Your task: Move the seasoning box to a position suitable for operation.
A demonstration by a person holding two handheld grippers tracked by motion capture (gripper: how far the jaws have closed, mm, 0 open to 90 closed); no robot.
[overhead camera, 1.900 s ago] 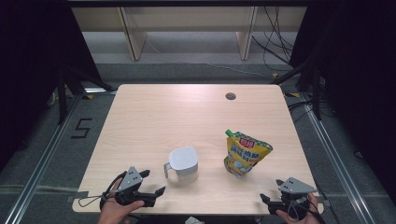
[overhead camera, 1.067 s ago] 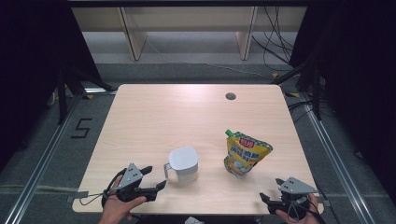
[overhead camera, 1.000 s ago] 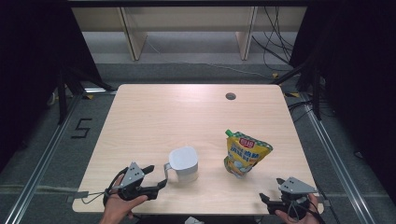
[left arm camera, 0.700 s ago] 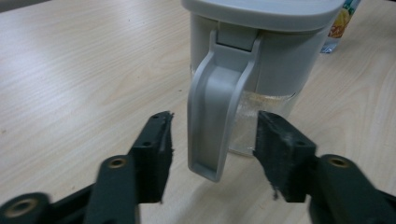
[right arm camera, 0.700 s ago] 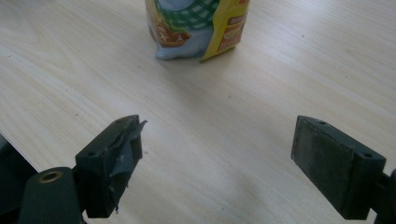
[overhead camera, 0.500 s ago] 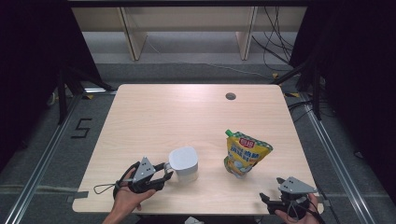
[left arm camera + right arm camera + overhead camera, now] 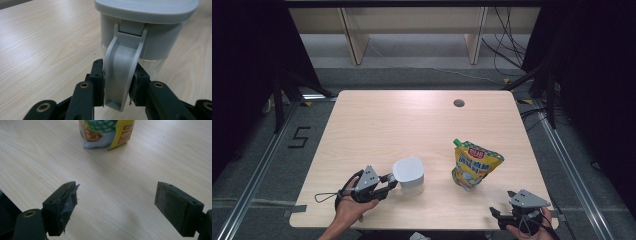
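Left gripper (image 7: 116, 82): clamped on the handle (image 7: 122, 72) of the jug (image 7: 408, 175); its jaws have just been closing, and the handle sits between the pads
Left gripper view: shows both pads pressed against the handle's sides, which the high view is too far off to show
Jug: one, grey with a lid, upright near the table's (image 7: 412, 125) front edge, left of the middle
Right gripper (image 7: 116, 202): released, jaws wide apart over bare wood at the front right corner
Bag (image 7: 473, 165): one, yellow, standing toward the right edge, well apart from the jug
High view: shows two hands, two grippers and one round hole (image 7: 458, 103) near the far edge
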